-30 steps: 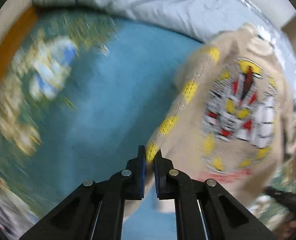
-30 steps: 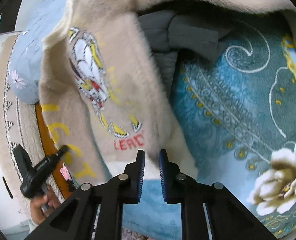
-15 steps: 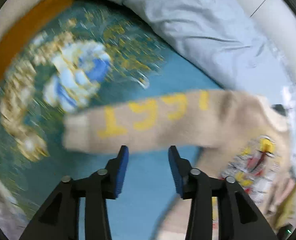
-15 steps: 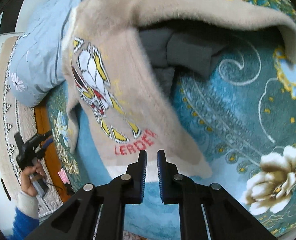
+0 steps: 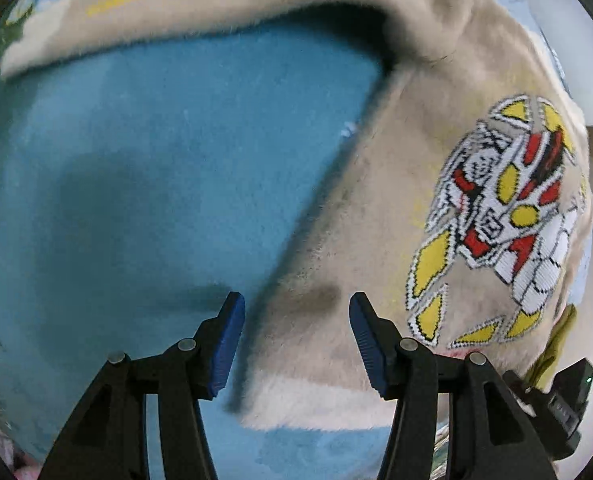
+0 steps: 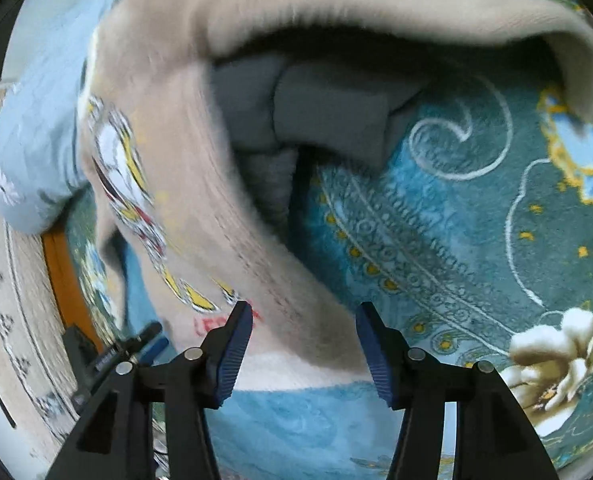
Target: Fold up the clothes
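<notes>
A beige fuzzy sweater [image 5: 376, 216] with a robot print lies on the blue blanket [image 5: 156, 152]. Its sleeve [image 5: 224, 4], with yellow letters, stretches across the top of the left wrist view. My left gripper [image 5: 296, 300] points down over the sweater's lower left hem corner. Its jaws are opening, and the hem edge lies between them untouched. In the right wrist view the sweater [image 6: 200, 184] drapes over a grey garment [image 6: 328, 116]. My right gripper [image 6: 304, 308] hangs over the white hem band. Its jaws are opening too, and the pads are clear of the cloth.
A pale blue pillow [image 6: 36, 128] lies at the left, beside an orange bed edge [image 6: 64, 280]. The teal floral blanket [image 6: 456, 240] spreads to the right. The far sleeve [image 6: 376, 4] arches over the grey garment.
The left gripper let go of the sleeve, which now lies spread out, and sank close to the hem corner. The right gripper, shut on the hem until now, has opened and released it.
</notes>
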`<state>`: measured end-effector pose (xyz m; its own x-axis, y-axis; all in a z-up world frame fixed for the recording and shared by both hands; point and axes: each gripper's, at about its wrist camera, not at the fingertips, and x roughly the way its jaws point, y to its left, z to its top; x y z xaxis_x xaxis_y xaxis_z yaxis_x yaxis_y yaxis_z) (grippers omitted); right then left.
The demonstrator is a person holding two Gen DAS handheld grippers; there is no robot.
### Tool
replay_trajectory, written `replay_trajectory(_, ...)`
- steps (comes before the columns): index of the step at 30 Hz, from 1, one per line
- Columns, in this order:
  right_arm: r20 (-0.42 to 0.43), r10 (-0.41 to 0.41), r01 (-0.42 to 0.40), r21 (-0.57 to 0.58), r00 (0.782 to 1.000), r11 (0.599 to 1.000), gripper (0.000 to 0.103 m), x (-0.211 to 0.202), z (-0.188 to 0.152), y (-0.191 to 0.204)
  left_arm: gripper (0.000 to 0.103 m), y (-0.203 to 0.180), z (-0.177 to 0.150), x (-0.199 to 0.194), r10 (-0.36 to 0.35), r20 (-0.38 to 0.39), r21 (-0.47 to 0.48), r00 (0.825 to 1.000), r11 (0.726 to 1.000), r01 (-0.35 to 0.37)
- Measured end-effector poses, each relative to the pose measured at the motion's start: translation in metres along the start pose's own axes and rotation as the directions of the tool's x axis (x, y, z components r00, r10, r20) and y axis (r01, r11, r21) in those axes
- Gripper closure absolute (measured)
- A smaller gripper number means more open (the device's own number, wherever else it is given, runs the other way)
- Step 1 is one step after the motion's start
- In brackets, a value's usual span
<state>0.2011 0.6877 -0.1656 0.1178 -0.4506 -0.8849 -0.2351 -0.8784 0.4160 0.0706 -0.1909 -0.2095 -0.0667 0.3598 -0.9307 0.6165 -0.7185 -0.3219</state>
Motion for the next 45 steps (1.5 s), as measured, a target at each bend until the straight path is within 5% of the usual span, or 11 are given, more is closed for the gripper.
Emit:
replay_trajectory(9,-0.012,0.005,-0.005,0.057,1.0,0.998,0.048,0.042,0.019,0.059,0.054,-0.007,-0.001,0.009,-0.022,-0.008,-0.013,1.0,1.0,0.022)
replay_trajectory(17,-0.017,0.035,-0.034,0.066,0.999,0.997,0.086,0.059,0.031,0.133,0.092,-0.019,-0.002,0.006,-0.001,-0.021,-0.023,1.0,1.0,0.001)
replay_trajectory(25,-0.001,0.059,-0.059,-0.006,0.998,0.998,0.092,0.075,0.029,0.241,0.094,-0.05,-0.023,-0.034,0.003,0.037,0.062,0.999,0.998,-0.005)
replay_trajectory(34,0.046,0.094,-0.091,-0.064,0.995,0.994,0.092,0.122,-0.019,0.36,0.094,-0.045,-0.068,-0.084,0.0,0.104,0.104,0.995,0.995,-0.01)
replay_trajectory(40,0.033,0.072,-0.07,-0.056,0.997,0.996,0.092,0.167,-0.062,0.413,0.094,-0.03,-0.097,-0.086,0.038,0.085,0.126,0.996,0.991,-0.049)
replay_trajectory(45,-0.013,0.027,-0.028,-0.032,1.0,0.999,0.092,0.206,-0.081,0.404,0.094,-0.009,-0.128,-0.065,0.066,0.031,0.109,0.997,0.992,-0.069)
